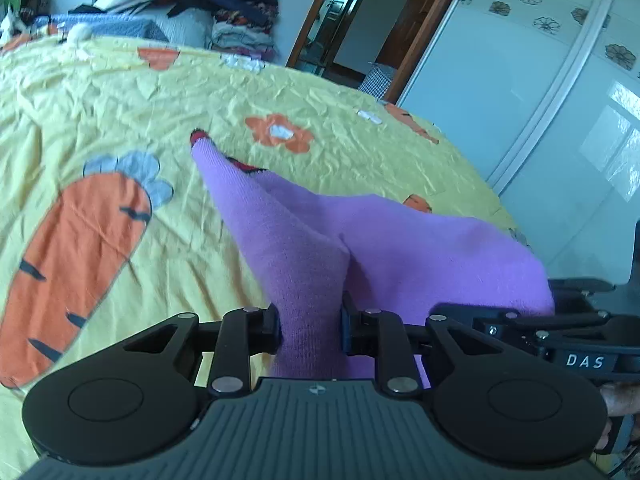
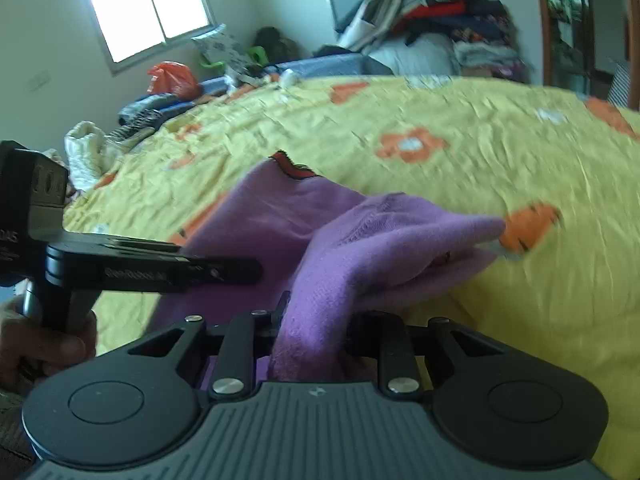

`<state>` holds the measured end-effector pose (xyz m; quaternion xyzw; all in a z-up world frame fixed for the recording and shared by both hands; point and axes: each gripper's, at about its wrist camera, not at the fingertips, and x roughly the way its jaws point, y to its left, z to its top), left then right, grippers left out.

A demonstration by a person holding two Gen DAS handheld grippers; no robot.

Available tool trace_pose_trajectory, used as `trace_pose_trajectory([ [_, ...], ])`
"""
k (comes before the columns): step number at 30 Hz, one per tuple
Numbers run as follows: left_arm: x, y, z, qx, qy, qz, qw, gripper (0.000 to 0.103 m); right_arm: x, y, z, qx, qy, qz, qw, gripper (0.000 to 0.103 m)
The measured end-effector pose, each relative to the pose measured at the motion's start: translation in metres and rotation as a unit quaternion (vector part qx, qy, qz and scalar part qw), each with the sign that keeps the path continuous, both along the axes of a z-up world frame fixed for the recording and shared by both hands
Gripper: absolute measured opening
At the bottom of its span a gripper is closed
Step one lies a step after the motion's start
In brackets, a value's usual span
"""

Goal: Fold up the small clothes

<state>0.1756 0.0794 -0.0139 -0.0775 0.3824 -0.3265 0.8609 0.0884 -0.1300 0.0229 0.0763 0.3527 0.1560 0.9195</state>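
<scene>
A small purple garment (image 1: 320, 232) with red trim at its far tip hangs stretched above the yellow bedspread (image 1: 120, 100). My left gripper (image 1: 310, 328) is shut on a bunched edge of it. In the right wrist view the same purple garment (image 2: 340, 248) folds over itself, and my right gripper (image 2: 316, 332) is shut on another bunched part. The right gripper's body shows at the right edge of the left wrist view (image 1: 576, 344). The left gripper's body (image 2: 120, 268) appears at the left of the right wrist view, held by a hand (image 2: 44, 344).
The bedspread carries carrot (image 1: 80, 264) and flower (image 1: 280, 132) prints. A heap of clothes (image 1: 224, 4) rises past the bed's far edge. A wardrobe door (image 1: 540, 92) stands to the right, and a window (image 2: 148, 4) with clutter (image 2: 172, 80) lies to the left.
</scene>
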Motion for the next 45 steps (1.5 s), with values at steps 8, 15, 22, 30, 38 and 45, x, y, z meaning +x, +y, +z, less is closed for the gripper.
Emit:
trace_pose_trajectory([
  [8,0.023,0.026,0.044,-0.008,0.006,0.017,0.9998,0.024,0.015,0.005,0.048,0.076,-0.027,0.009,0.997,0.023],
  [15,0.087,0.058,0.044,-0.016,0.089,0.03,0.9955,0.092,0.075,0.005,0.018,-0.003,0.011,-0.055,0.998,0.095],
  [22,0.012,0.112,-0.005,-0.069,0.14,0.072,0.9851,0.092,-0.007,-0.019,-0.02,0.052,-0.006,-0.01,0.999,0.094],
  [30,-0.03,0.121,-0.04,-0.124,0.178,0.145,0.9654,0.101,-0.002,0.001,-0.064,0.102,0.014,0.029,0.994,0.091],
  [38,-0.028,0.104,-0.046,-0.154,0.232,0.156,0.9478,0.018,0.018,-0.013,-0.052,0.139,0.053,0.047,0.988,0.015],
  [45,-0.062,0.104,-0.051,-0.157,0.243,0.149,0.9455,0.023,-0.01,-0.019,-0.04,0.061,0.023,0.055,0.996,0.023],
])
